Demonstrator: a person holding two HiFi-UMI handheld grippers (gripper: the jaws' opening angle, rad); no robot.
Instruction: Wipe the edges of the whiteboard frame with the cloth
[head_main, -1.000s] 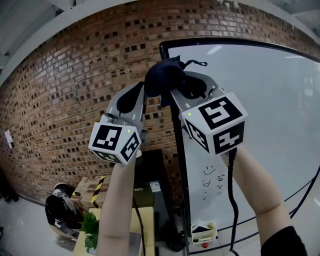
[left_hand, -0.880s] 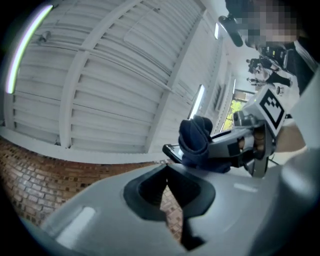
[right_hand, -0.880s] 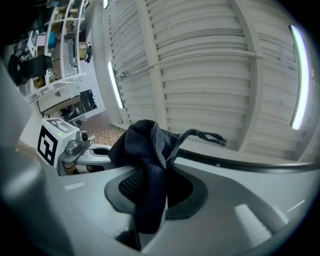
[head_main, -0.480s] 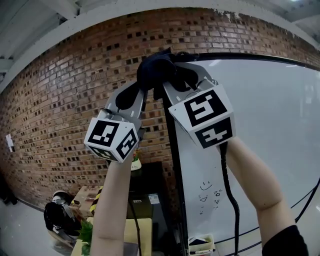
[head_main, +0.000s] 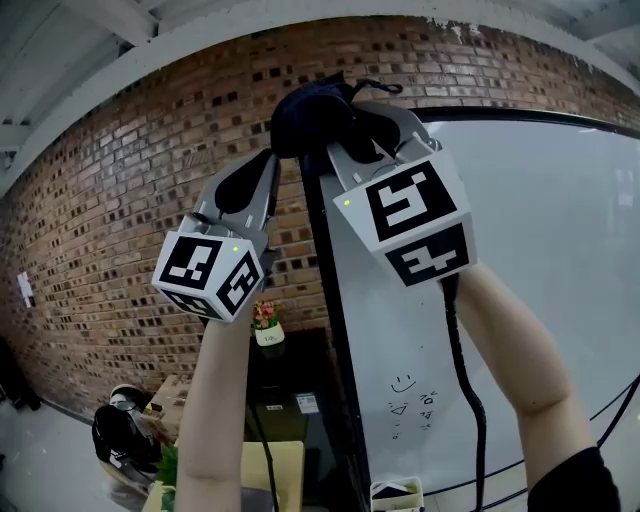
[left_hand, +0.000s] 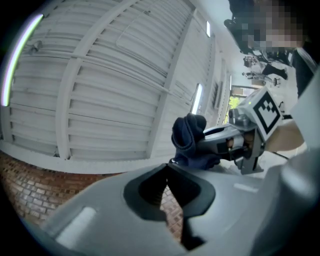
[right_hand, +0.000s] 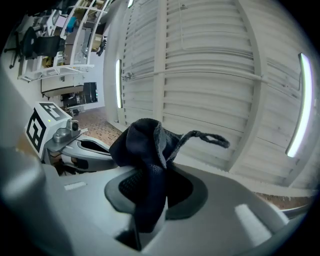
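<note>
A dark navy cloth (head_main: 310, 115) is bunched at the top left corner of the whiteboard's black frame (head_main: 328, 300). My right gripper (head_main: 335, 125) is shut on the cloth, raised high in front of the white board surface (head_main: 540, 220). In the right gripper view the cloth (right_hand: 145, 150) hangs folded between the jaws of my right gripper (right_hand: 150, 175), a loose loop sticking out to the right. My left gripper (head_main: 268, 170) is just left of the frame, beside the cloth, with its jaws together and holding nothing. In the left gripper view, my left gripper (left_hand: 167, 167) points at the cloth (left_hand: 190, 140).
A brick wall (head_main: 130, 200) runs behind and to the left of the board. Below stand a black cabinet (head_main: 290, 400), a small flower pot (head_main: 265, 325), a wooden table top (head_main: 285, 470) and a marker tray (head_main: 395, 495). A white slatted ceiling (right_hand: 210, 65) is overhead.
Both grippers have climbed along the frame's left edge, carrying the cloth from below the top corner up to it. The head view has tilted upward.
</note>
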